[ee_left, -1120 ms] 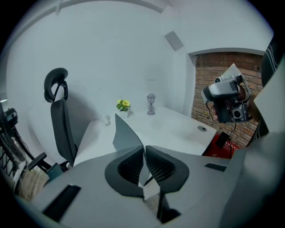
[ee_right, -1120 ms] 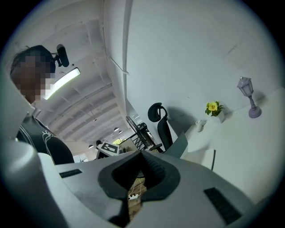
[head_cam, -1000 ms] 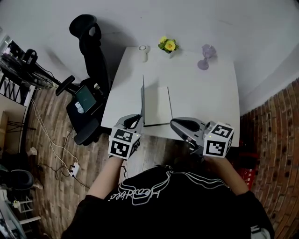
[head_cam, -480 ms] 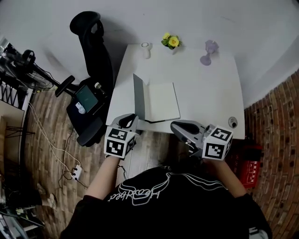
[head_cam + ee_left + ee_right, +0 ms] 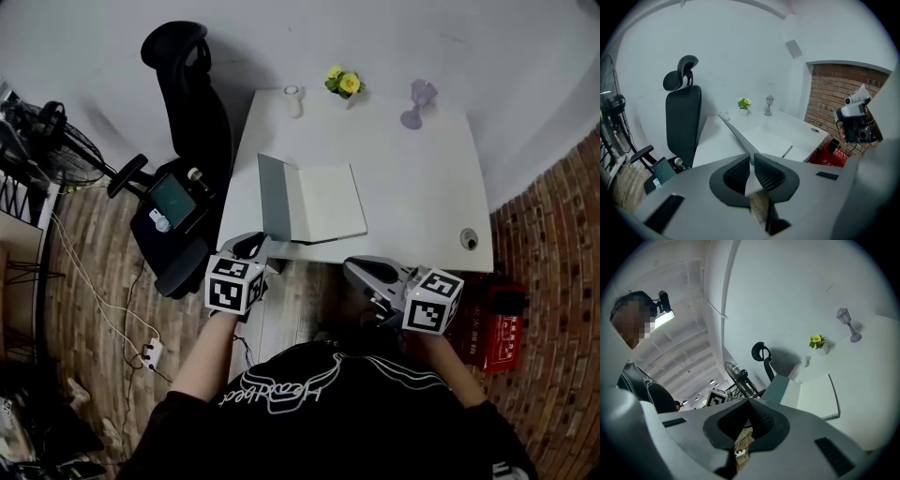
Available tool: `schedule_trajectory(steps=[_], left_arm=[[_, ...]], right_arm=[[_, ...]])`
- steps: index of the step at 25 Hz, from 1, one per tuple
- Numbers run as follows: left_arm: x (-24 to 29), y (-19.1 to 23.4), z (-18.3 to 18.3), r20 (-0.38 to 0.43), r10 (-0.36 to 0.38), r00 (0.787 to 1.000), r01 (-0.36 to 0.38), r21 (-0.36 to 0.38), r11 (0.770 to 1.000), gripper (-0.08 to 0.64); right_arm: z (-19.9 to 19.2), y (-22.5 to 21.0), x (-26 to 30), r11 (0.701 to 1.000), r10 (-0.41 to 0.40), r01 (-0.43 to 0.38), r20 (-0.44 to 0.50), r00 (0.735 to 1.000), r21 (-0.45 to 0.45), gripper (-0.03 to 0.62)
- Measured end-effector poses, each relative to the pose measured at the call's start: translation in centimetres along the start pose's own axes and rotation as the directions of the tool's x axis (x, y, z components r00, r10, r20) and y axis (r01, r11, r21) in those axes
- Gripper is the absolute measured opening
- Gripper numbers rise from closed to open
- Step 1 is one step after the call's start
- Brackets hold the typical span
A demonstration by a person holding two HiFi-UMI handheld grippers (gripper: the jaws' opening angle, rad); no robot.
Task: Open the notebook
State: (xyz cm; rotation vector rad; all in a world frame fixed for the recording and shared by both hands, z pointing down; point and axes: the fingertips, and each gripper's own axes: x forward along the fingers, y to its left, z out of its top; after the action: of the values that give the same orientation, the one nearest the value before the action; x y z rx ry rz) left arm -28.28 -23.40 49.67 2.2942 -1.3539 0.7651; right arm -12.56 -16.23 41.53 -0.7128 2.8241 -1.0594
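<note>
Notebook cover (image 5: 272, 211) pinched, half-raised, by left tool (image 5: 253, 243); right tool (image 5: 352, 267) closed, empty.

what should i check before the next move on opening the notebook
1. Left tool shut on the thin grey notebook cover: ok.
2. Cover lying flat open: not ok, it stands raised beside the blank white pages.
3. Right tool shut and empty, short of the white rectangular table: ok.
4. Room on the table left of the spine for the cover to lie flat: cannot tell.
5. Small yellow flower pot and lilac lamp-shaped ornament apart from the notebook: ok.
</note>
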Motion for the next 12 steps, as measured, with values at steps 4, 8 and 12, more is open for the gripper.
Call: schedule_trajectory(steps=[4,8,12], left_arm=[[0.1,0.9,-1.3,-0.011,0.000,1.000,0.000,-0.035,0.999,0.049],[0.4,1.7,-2.4,-0.016,0.005,1.000,-0.006,-0.046,0.999,0.051],[0.7,2.5,-3.6,-0.020,0.011,1.000,-0.012,-0.074,0.997,0.054]], right_arm=[[-0.5,0.2,0.1,1.000,-0.012,0.012,0.000,1.000,0.000,0.002],[-0.9,-0.1,-0.3,0.999,-0.032,0.032,-0.006,0.999,0.007,0.002],[-1.7,-0.8,-0.3,0.999,-0.042,0.043,-0.026,0.999,0.024,0.002]])
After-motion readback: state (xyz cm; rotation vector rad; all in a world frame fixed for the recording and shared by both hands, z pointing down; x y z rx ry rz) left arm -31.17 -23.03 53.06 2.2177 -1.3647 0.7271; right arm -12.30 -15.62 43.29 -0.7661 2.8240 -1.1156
